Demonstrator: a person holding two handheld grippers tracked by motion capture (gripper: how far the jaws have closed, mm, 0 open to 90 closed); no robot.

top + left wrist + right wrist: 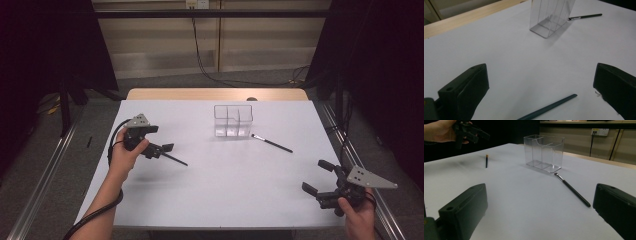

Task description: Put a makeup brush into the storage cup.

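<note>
Both grippers, left [167, 148] and right [316, 176], are gaping empty; the left is hovering over a pencil [176, 160], risking rolling it away.

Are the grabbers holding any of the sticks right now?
No, nothing is held. The left gripper is open, its fingers wide apart over the dark pencil on the table. The right gripper is open too, away from the brush.

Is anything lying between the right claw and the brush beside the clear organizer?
Nothing: in the right gripper view, bare white table stretches from the open right claw to the brush.
</note>
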